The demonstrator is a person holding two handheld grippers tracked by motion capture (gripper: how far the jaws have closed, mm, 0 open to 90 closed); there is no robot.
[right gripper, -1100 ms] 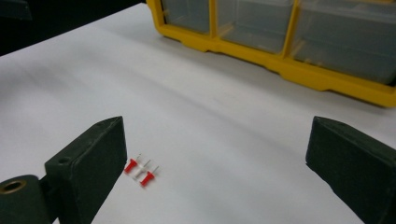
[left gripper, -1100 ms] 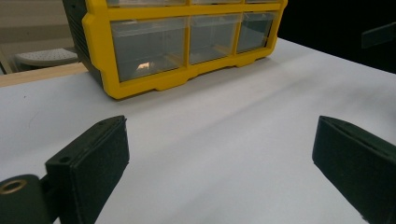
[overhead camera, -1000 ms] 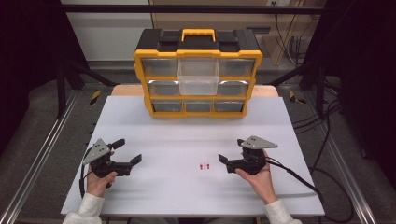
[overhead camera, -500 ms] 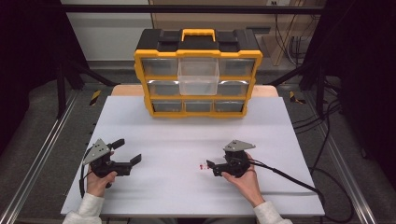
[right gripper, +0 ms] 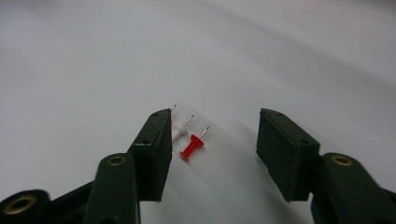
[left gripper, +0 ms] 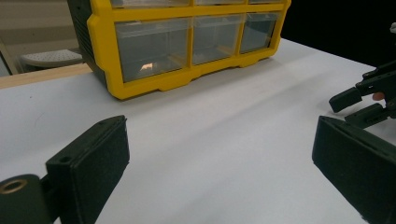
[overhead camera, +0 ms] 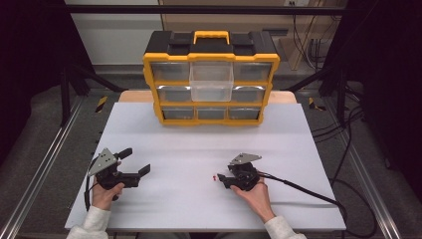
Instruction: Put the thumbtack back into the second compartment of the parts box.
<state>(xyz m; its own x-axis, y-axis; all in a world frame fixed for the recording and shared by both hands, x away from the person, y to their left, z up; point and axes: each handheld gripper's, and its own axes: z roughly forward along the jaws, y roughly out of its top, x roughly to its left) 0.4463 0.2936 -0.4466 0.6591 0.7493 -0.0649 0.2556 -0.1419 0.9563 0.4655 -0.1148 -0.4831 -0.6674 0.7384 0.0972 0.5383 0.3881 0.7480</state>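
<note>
Small push pins [overhead camera: 215, 177] lie on the white table [overhead camera: 199, 144], just left of my right gripper [overhead camera: 222, 179]. In the right gripper view a red pin [right gripper: 192, 146] lies between the jaws, apart from both pads, and a white pin [right gripper: 179, 131] rests against the left pad [right gripper: 156, 149]. The right gripper [right gripper: 214, 135] is low over the table. Its jaws have just been closing and still stand apart around the pins. My left gripper [overhead camera: 136, 161] rests open at the table's left, with nothing between its pads [left gripper: 93, 158].
A yellow and black drawer organizer [overhead camera: 211, 74] stands at the table's far edge, and its middle clear drawer [overhead camera: 211, 83] is pulled out. Its lower drawers [left gripper: 154, 46] appear in the left gripper view. The right gripper's cable [overhead camera: 303, 191] trails off to the right.
The right gripper has moved left and down to the pins, and its jaws have narrowed around them. The left gripper has stayed in place.
</note>
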